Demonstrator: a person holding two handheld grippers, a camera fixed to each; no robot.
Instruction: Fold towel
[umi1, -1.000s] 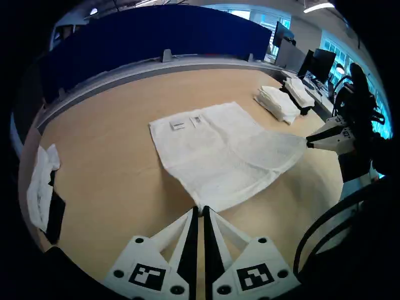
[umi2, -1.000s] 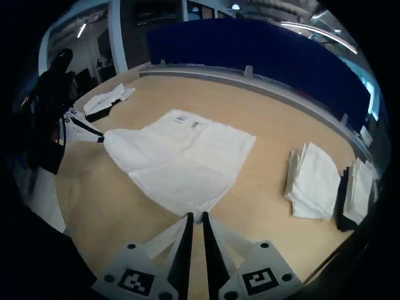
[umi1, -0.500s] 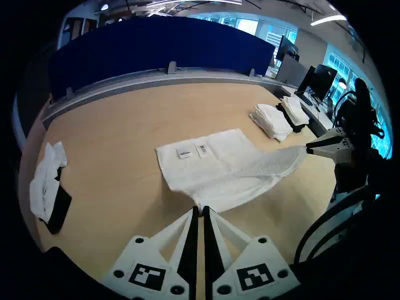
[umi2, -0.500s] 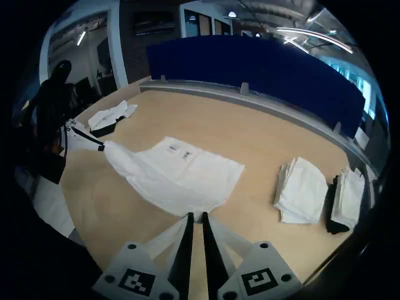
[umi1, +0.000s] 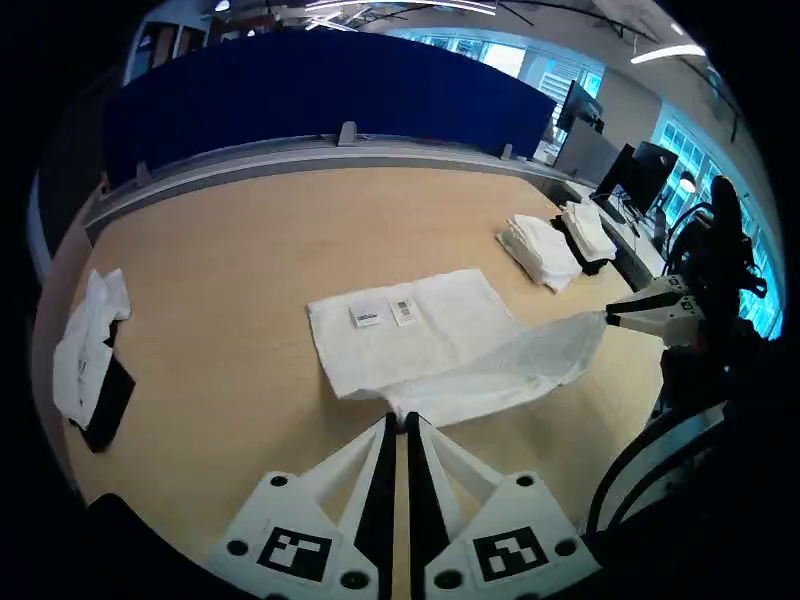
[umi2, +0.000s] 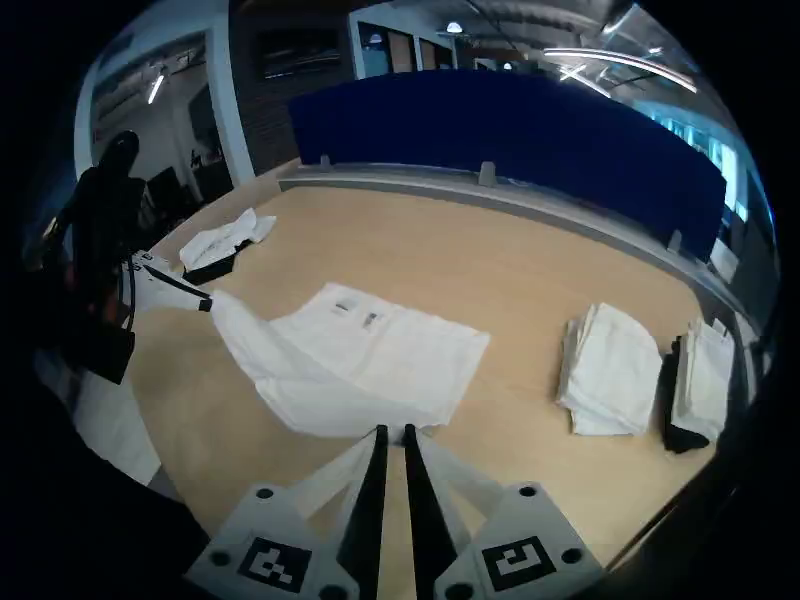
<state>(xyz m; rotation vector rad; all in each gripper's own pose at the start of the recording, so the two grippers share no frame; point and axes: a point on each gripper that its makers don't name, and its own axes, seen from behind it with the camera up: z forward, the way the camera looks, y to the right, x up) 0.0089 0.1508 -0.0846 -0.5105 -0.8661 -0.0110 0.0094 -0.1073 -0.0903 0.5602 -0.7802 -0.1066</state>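
The towel (umi1: 440, 330) is white cloth, matt, with a fine nubbly weave. Where it hangs lifted near the surface's front edge it looks thin and soft. Two small tags (umi1: 385, 312) on it look smooth, like printed paper or ribbon; I cannot tell which. The surface (umi1: 230, 260) is pale wood-look board, smooth with a soft sheen. My left tongs (umi1: 400, 420) and right tongs (umi2: 392, 432) are matt white plastic with black inner faces.

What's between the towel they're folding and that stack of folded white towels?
Nothing: in the right gripper view, bare wooden tabletop separates the towel from the stack.
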